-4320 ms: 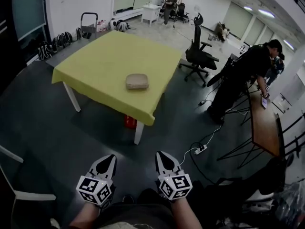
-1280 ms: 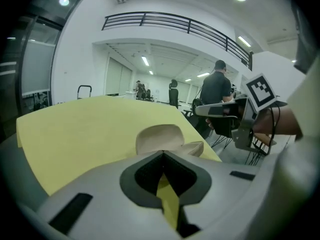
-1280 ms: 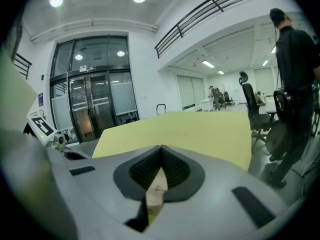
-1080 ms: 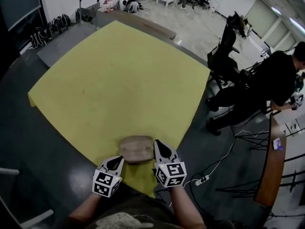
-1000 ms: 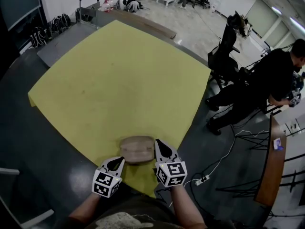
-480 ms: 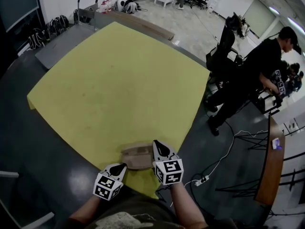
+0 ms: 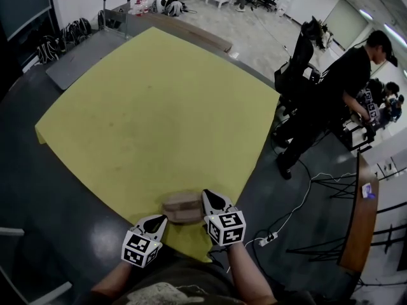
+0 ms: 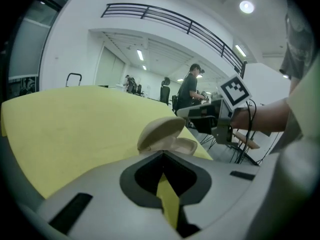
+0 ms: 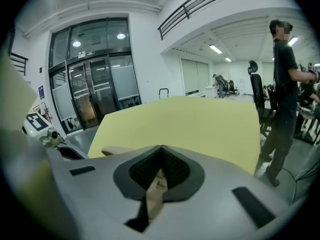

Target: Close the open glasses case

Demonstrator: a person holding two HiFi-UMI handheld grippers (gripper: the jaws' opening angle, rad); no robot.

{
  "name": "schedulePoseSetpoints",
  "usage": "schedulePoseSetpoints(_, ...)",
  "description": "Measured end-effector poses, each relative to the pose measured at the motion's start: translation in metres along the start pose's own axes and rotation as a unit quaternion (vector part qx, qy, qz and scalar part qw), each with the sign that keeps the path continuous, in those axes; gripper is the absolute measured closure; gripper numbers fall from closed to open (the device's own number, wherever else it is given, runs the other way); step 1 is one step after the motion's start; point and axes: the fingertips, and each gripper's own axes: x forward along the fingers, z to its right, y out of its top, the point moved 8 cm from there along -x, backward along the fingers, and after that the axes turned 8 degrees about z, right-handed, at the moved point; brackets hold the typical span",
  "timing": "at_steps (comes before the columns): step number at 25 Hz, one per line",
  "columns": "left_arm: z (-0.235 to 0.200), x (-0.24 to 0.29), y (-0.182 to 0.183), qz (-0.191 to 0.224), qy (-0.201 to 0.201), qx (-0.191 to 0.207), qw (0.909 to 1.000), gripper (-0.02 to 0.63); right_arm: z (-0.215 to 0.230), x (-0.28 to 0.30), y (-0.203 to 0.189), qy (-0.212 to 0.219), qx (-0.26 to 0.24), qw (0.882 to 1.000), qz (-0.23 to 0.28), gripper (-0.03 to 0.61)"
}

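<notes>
Since about four seconds ago you've walked right up to the table [image 7: 159,107]: the glasses case [image 7: 183,207] sat well ahead of you mid-cloth then, now it lies near the close edge, between your two tools

Case is open. In the left gripper view the lid [image 8: 161,129] stands tilted up off the base [image 8: 184,145], hinge side towards you, so it needs pushing down, not gripping

Left tongs [image 7: 159,220]: jaws brought together to a thin slit, only the yellow cloth shows through, nothing held. They sit just short of the case on its left, not touching it, tip aimed at the raised lid. That looks like a set-up to nudge the lid over with a closed tip

Right tongs [image 7: 211,197]: jaws also drawn together, nothing clamped. Tan of the case shows through the slit because the tip is at the case's right end. Touching or just beside, can't tell from the head view. My guess is you've parked it there to stop the base sliding on the cloth while the other side pushes

Closing not started yet. Next move wants a light downward press on the lid. Main risk I see is the case skating across the cloth or tipping if the base isn't braced
</notes>
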Motion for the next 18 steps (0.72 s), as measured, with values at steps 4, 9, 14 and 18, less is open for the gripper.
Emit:
schedulePoseSetpoints(4,-0.004,-0.009,0.019,0.041,0.005,0.004,0.9991,0.604,0.0,-0.01,-0.008,0.011,0.023,1.0,0.008,0.589)
schedulePoseSetpoints(9,-0.001,-0.006,0.029,0.051,0.034,0.012,0.9981,0.604,-0.004,-0.028,-0.021,0.038,0.029,0.999,0.007,0.589)
schedulePoseSetpoints(14,0.021,0.006,0.025,0.032,0.045,0.023,0.9982,0.604,-0.007,-0.045,-0.034,0.076,0.026,0.997,-0.005,0.589)
schedulePoseSetpoints(18,0.036,0.015,0.014,0.006,0.055,0.025,0.9982,0.604,-0.006,-0.053,-0.048,0.092,0.026,0.995,-0.021,0.589)
